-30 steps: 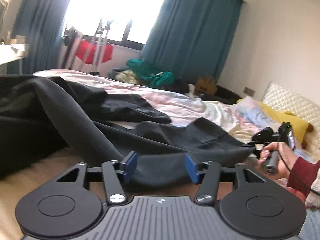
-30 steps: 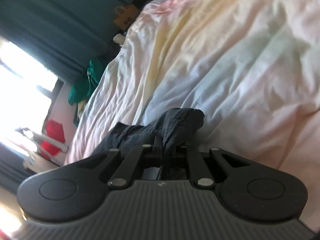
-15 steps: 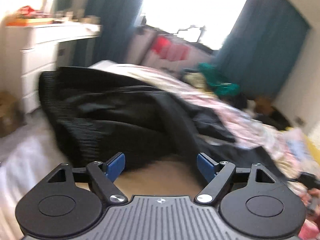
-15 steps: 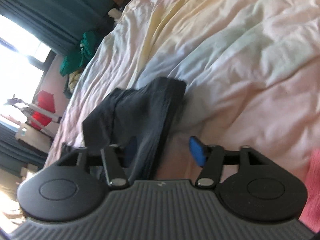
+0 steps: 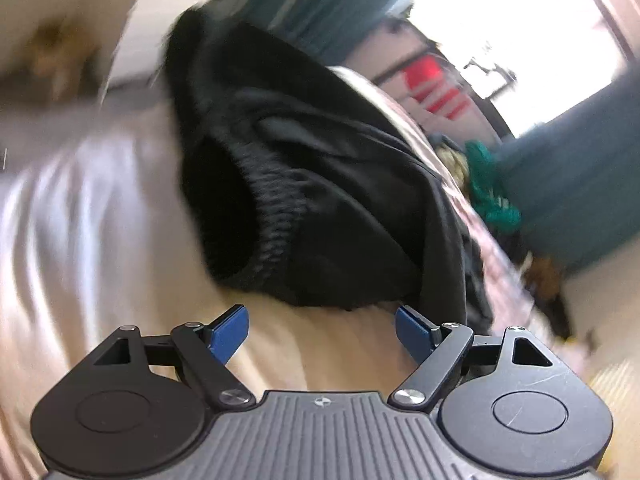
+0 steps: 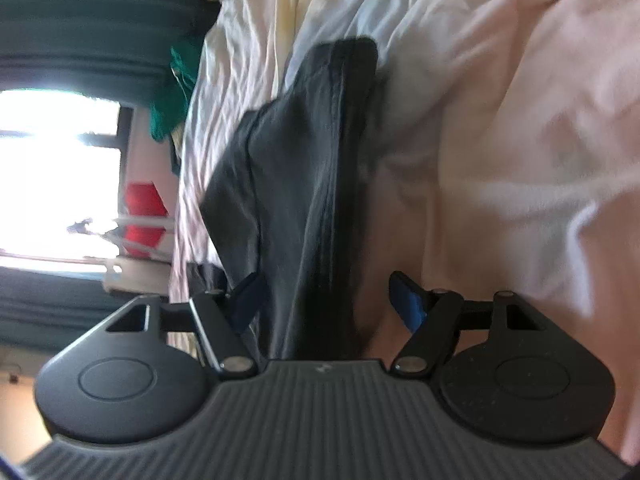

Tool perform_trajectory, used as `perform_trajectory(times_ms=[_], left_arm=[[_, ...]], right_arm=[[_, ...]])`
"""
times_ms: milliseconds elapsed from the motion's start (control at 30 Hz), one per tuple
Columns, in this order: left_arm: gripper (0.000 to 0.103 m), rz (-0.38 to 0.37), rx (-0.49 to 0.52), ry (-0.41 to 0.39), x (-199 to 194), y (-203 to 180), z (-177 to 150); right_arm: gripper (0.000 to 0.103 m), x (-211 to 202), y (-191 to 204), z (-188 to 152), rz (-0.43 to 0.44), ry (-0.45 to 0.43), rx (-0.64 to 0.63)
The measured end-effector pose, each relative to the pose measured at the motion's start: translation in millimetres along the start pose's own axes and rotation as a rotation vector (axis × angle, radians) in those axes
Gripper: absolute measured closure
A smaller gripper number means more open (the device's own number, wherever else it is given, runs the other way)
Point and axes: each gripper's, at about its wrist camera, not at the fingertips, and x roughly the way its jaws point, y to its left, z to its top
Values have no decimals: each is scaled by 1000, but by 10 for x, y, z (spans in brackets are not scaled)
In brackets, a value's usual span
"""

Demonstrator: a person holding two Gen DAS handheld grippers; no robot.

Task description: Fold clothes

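Note:
A black pair of trousers lies on the bed. In the blurred, tilted left wrist view its ribbed waistband end (image 5: 276, 208) is just ahead of my left gripper (image 5: 322, 334), which is open and empty above the pale sheet. In the right wrist view one trouser leg (image 6: 316, 168) lies flat on the bedding, running from its hem down between the open jaws of my right gripper (image 6: 328, 300). The blue pads (image 6: 406, 300) stand apart and do not pinch the cloth.
Rumpled pink and white bedding (image 6: 500, 120) covers the bed. Teal curtains (image 5: 580, 176), a bright window, a red garment on a rack (image 5: 436, 88) and a green clothes heap (image 5: 488, 192) stand behind it.
My right gripper opened and let go of the trouser leg, which now lies flat. My left gripper swung left toward the waistband end and opened wider.

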Motion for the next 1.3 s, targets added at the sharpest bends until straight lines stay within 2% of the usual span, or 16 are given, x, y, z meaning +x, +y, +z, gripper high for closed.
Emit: perform_trajectory(times_ms=[67, 133, 200, 233, 300, 400, 533, 667, 733, 767, 933, 1000, 1033, 1167, 1200, 1300], left_arm=[[20, -22, -139, 35, 68, 197, 32], [20, -36, -262, 70, 171, 369, 60], [20, -37, -347, 84, 260, 465, 97], [20, -48, -383, 70, 285, 490, 104], [20, -70, -453, 43, 336, 534, 117], [20, -93, -504, 15, 480, 472, 114], [10, -70, -470, -26, 655, 305, 127], [11, -18, -394, -111, 698, 156, 69], [19, 14, -324, -145, 695, 61, 46], [27, 32, -295, -158, 692, 21, 39], [40, -2, -325, -179, 683, 16, 52], [51, -4, -342, -189, 646, 9, 76], [52, -8, -343, -204, 611, -7, 82], [65, 10, -283, -213, 559, -144, 106], [71, 14, -271, -213, 552, -171, 109], [78, 4, -236, -230, 475, -210, 130]], right_arm=[[44, -10, 22, 20, -21, -38, -28], [73, 24, 50, 58, -50, -60, -57], [93, 65, 79, 87, -74, -78, -85], [95, 71, 96, 97, -77, -94, -94], [96, 44, 150, 112, -56, -144, -109], [96, -21, 321, 124, -5, -235, -180], [96, 35, 472, 100, -32, -280, -282], [96, 102, 450, 113, -62, -285, -292], [95, 131, 482, 110, -80, -284, -307], [95, 135, 494, 104, -90, -283, -317], [95, 173, 452, 78, -123, -264, -304], [95, 176, 432, 75, -126, -259, -293], [95, 173, 439, 71, -128, -259, -298], [94, 156, 494, 25, -142, -267, -356], [94, 150, 486, 23, -142, -267, -353], [94, 137, 440, 33, -139, -258, -327]])
